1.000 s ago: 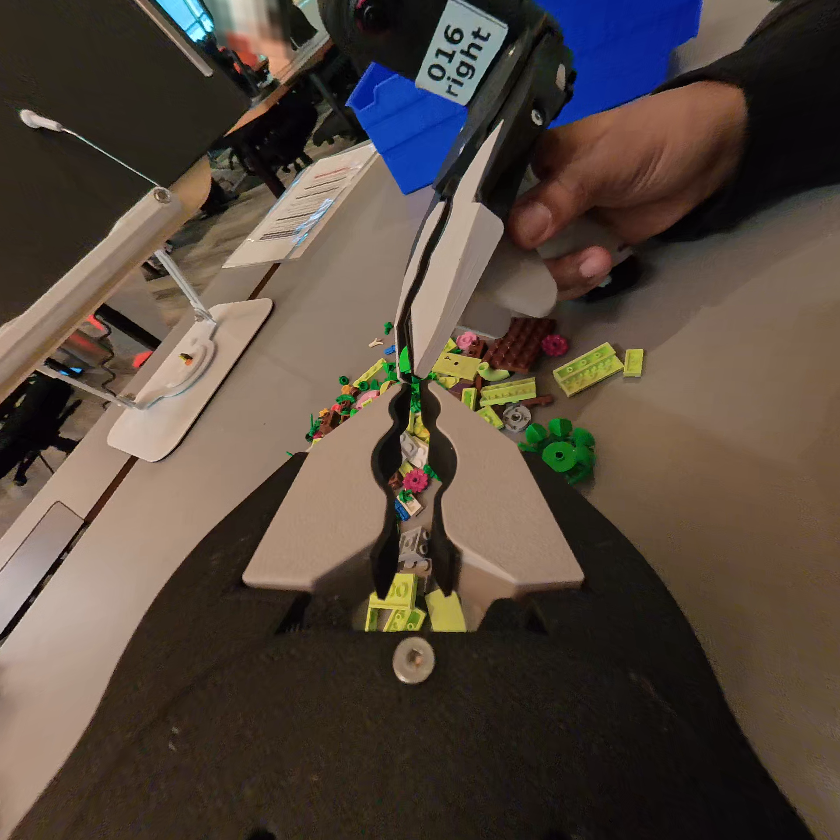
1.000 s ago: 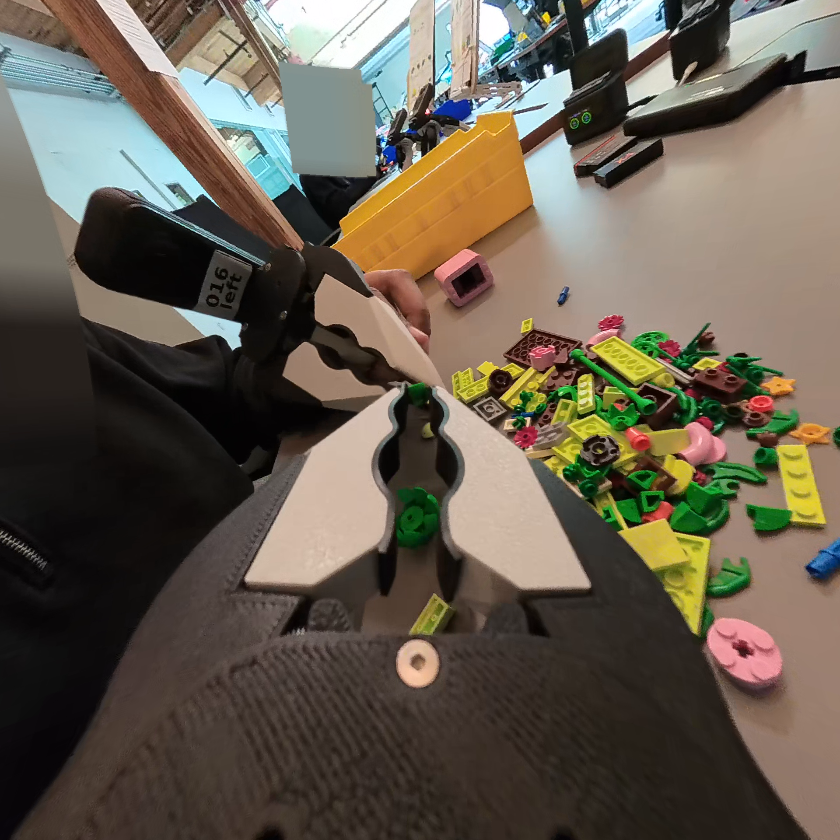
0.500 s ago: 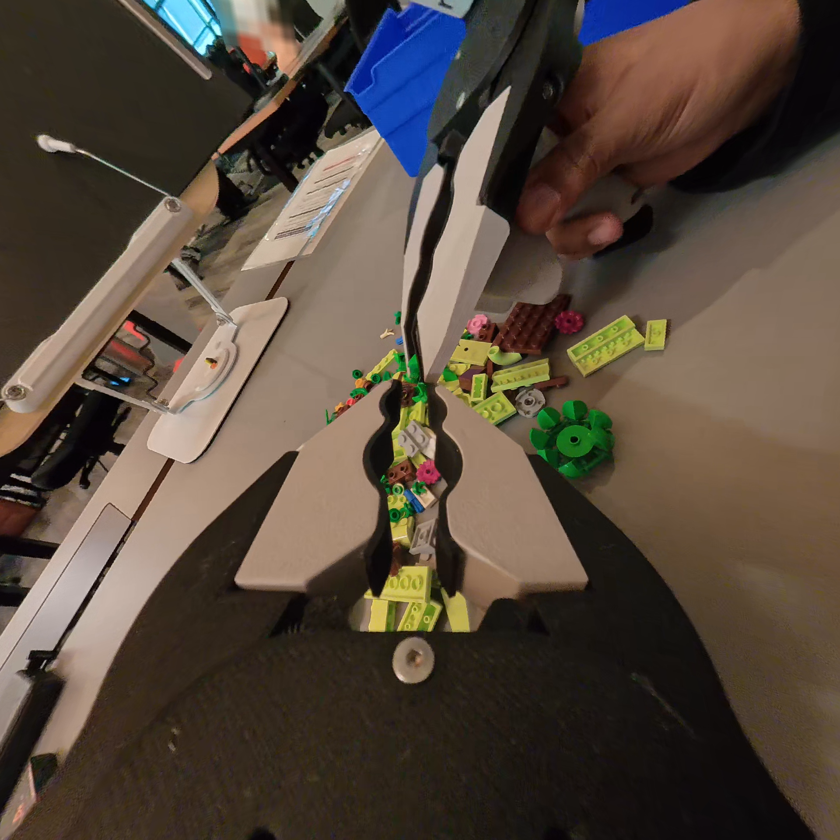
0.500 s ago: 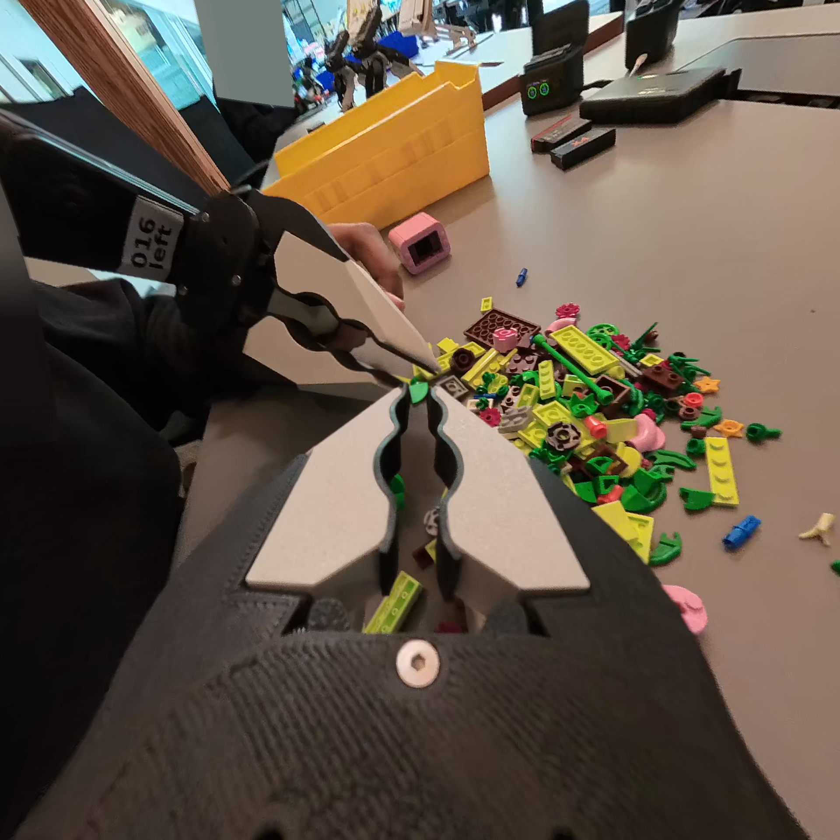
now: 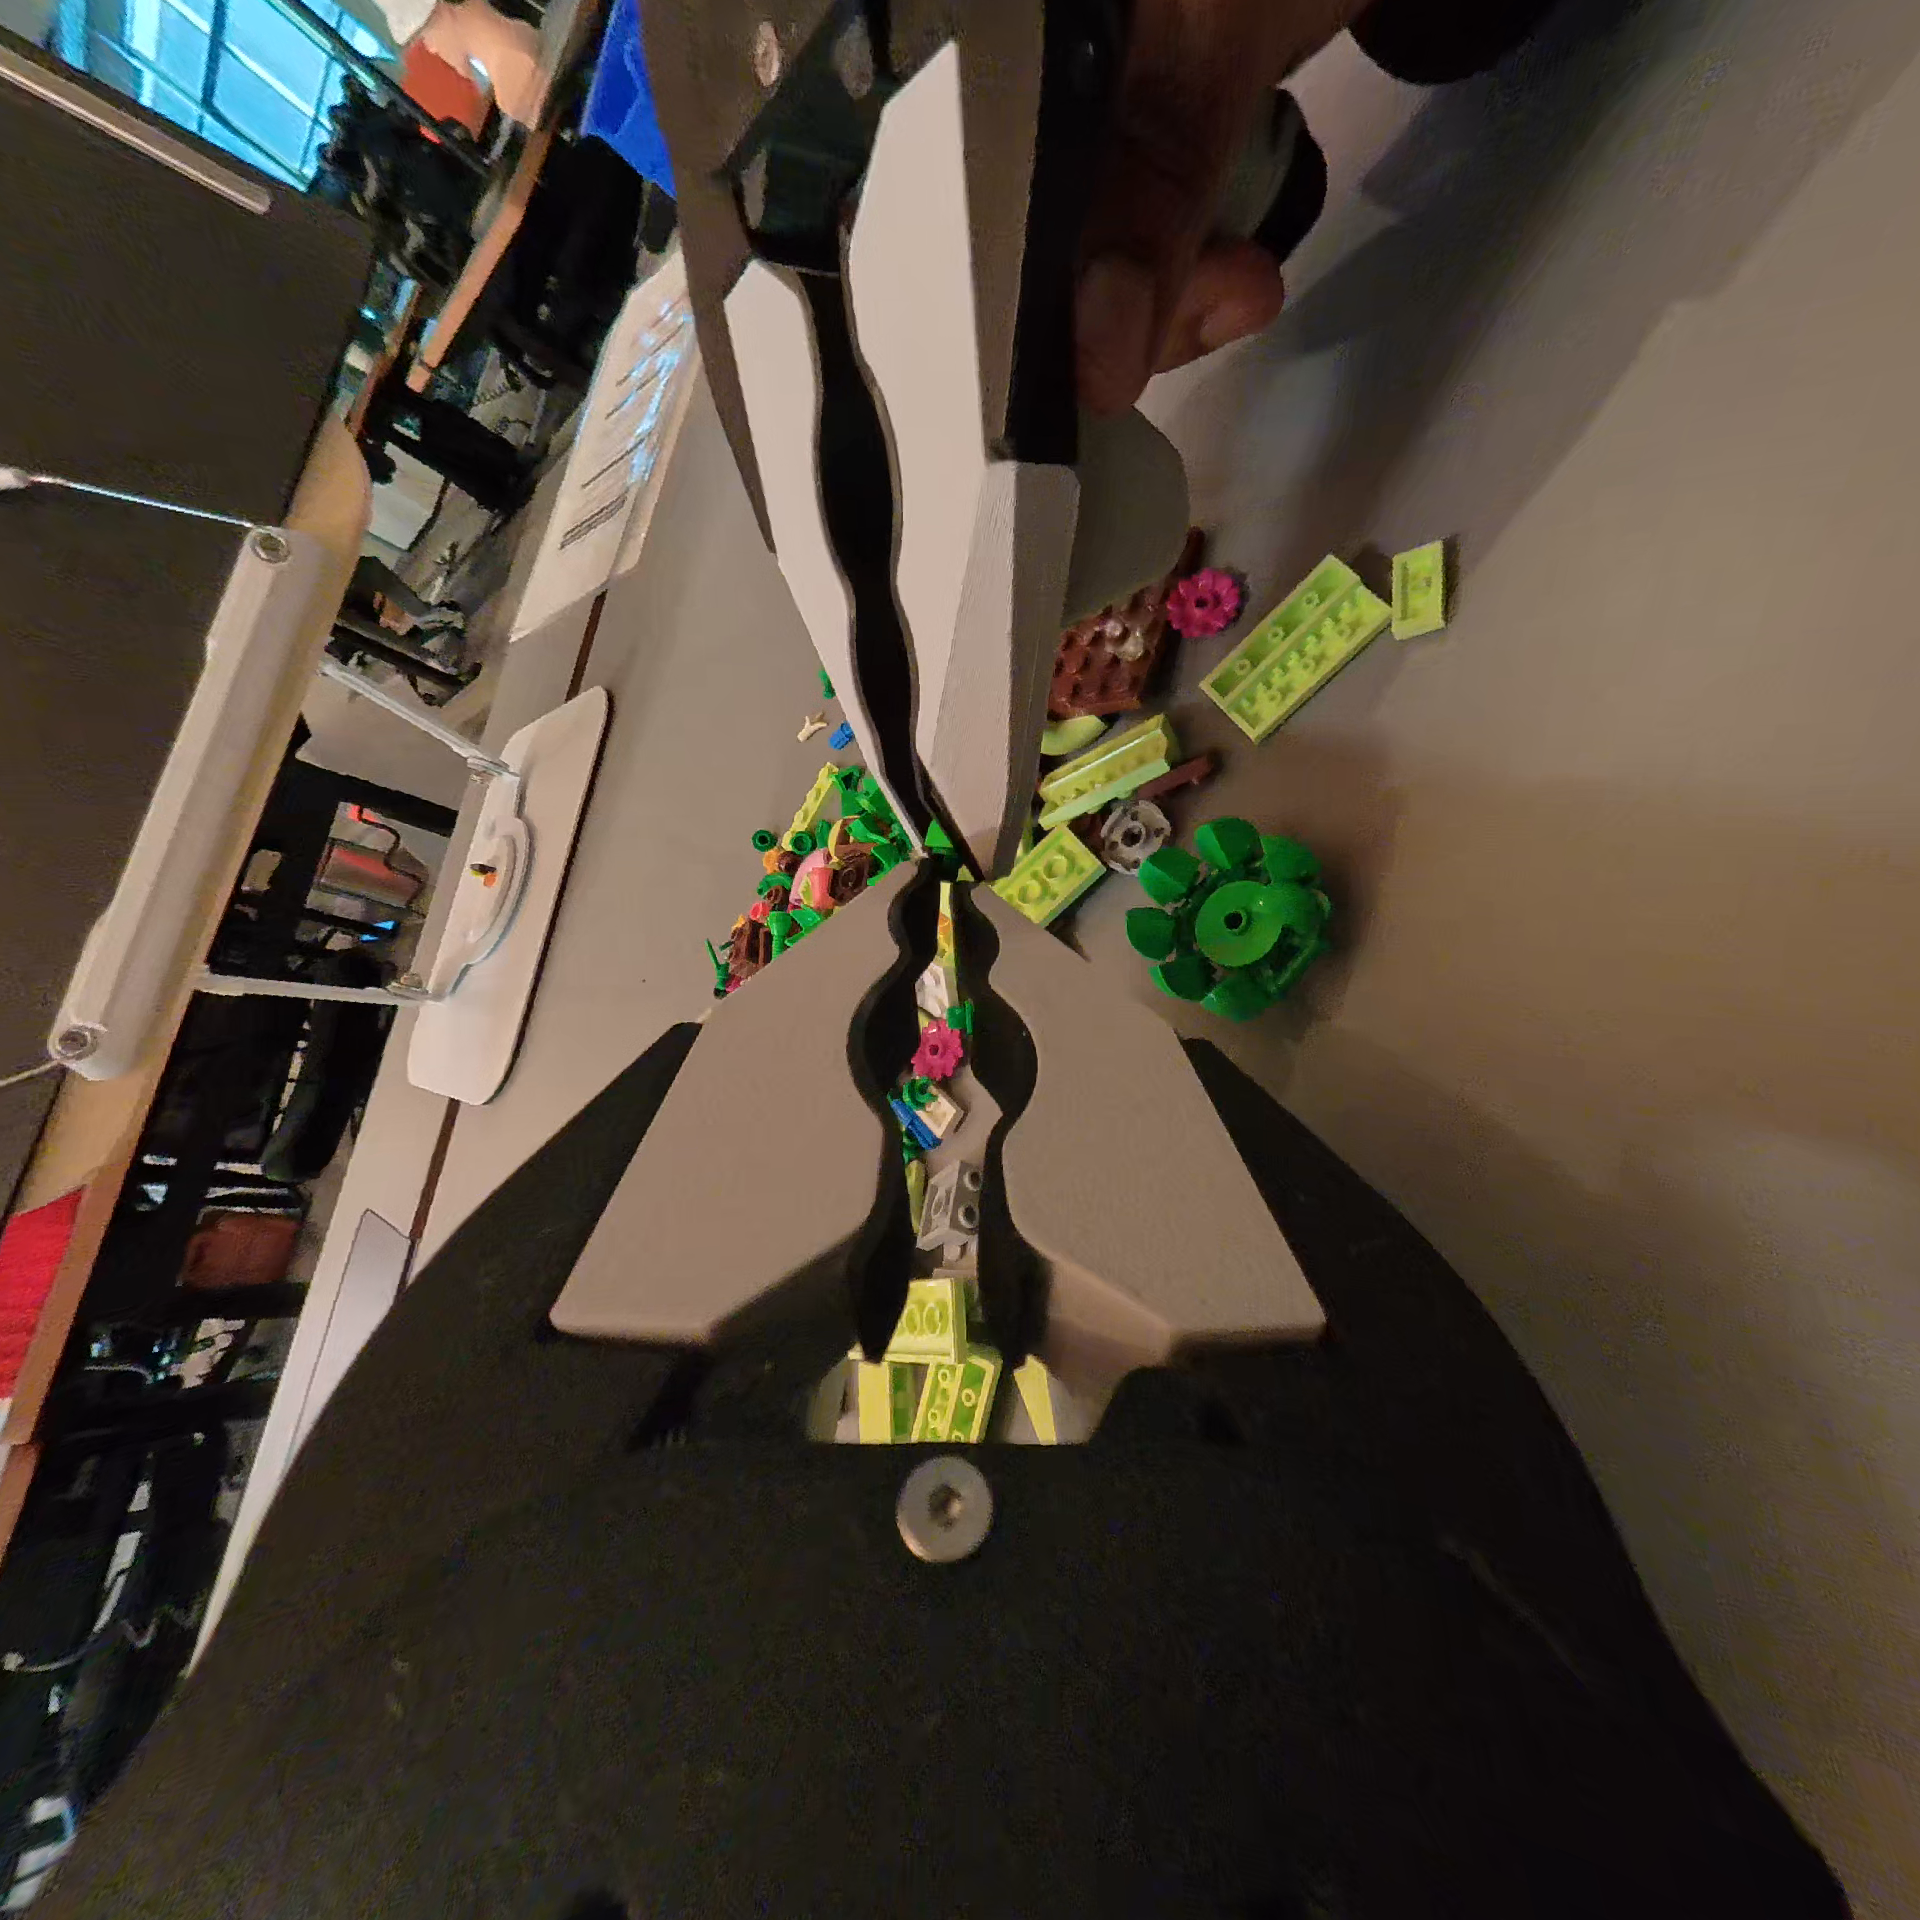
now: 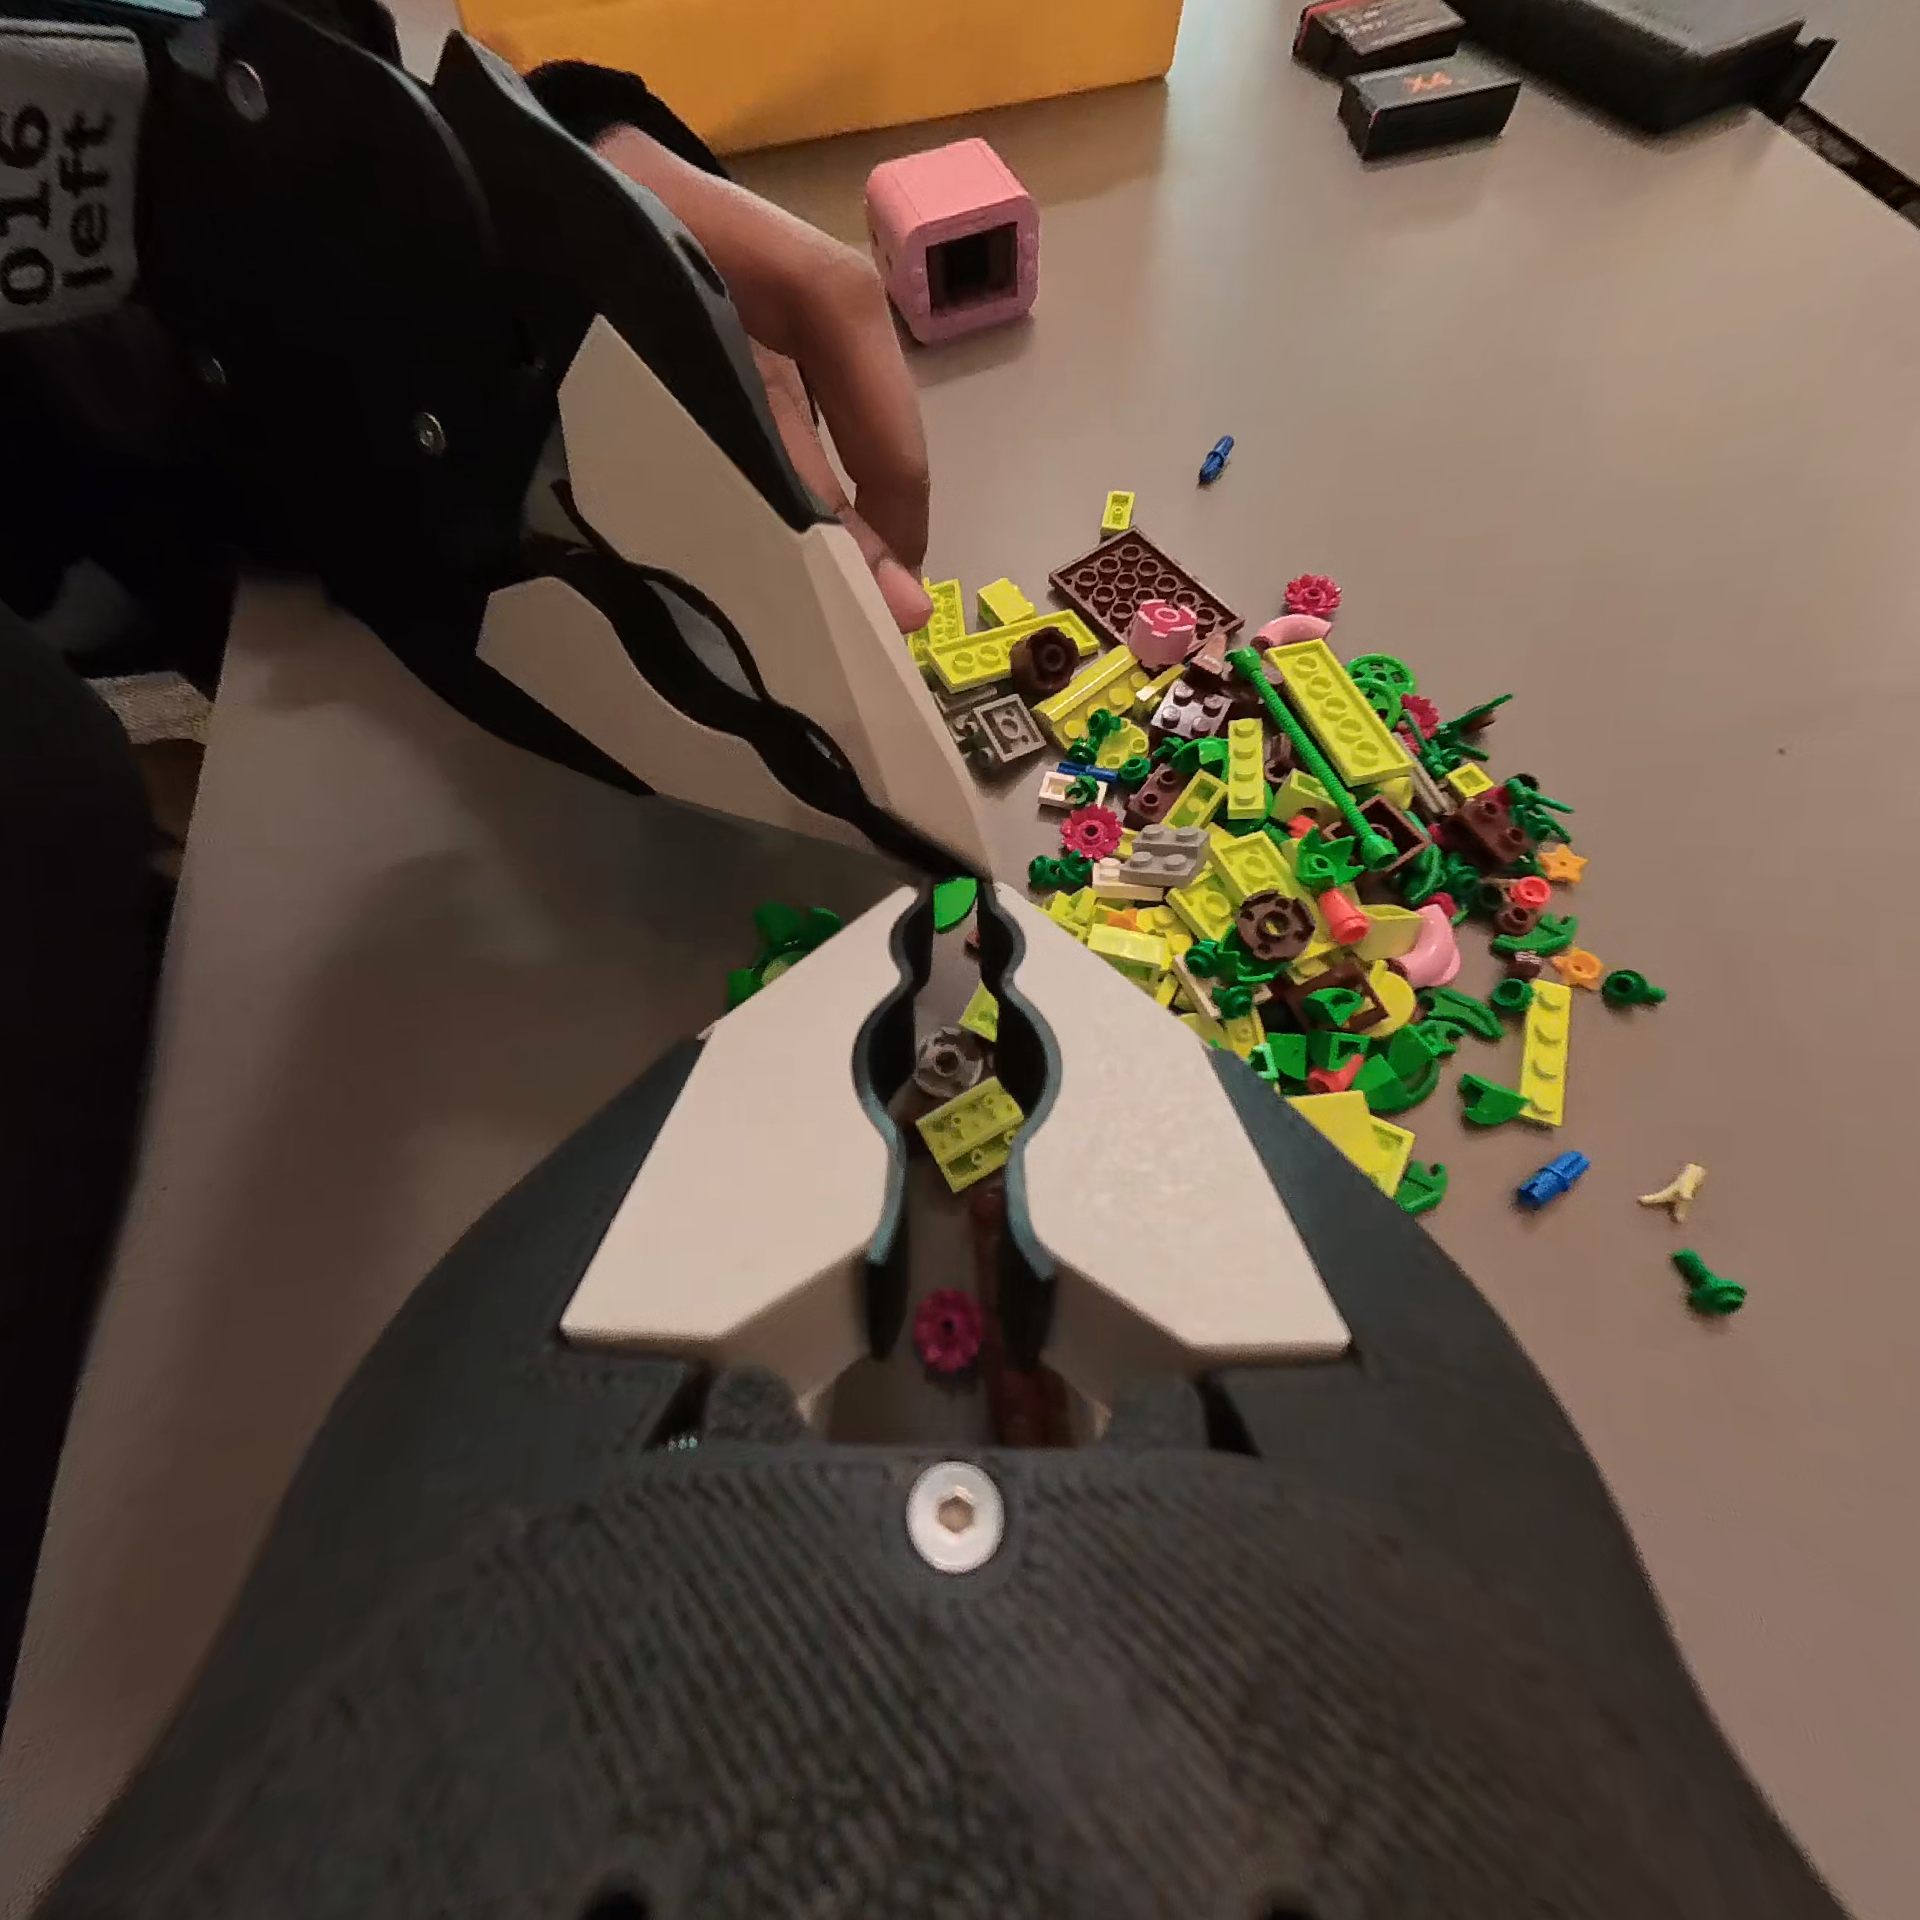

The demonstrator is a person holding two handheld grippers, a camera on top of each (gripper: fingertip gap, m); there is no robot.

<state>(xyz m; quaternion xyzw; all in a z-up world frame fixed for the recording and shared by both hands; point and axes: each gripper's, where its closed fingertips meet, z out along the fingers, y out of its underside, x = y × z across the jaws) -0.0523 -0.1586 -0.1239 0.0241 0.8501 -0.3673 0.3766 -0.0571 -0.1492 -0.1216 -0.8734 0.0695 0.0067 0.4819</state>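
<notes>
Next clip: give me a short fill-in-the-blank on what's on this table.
1. The hollow cube beyond the brick pile is ____.
2. The bin behind it is ____.
3. The right gripper pinches a small ____ leaf piece.
4. The large studded plate at the pile's far edge is ____.
Missing: pink; yellow; green; brown.

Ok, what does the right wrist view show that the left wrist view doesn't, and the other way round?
Only the right wrist view: a pink cube, a yellow bin and black boxes beyond the pile.
Only the left wrist view: a blue bin, a paper sheet and a white stand base.
Both: the pile of small bricks, its brown plate, and the left gripper and right gripper meeting tip to tip at a small green piece.
</notes>
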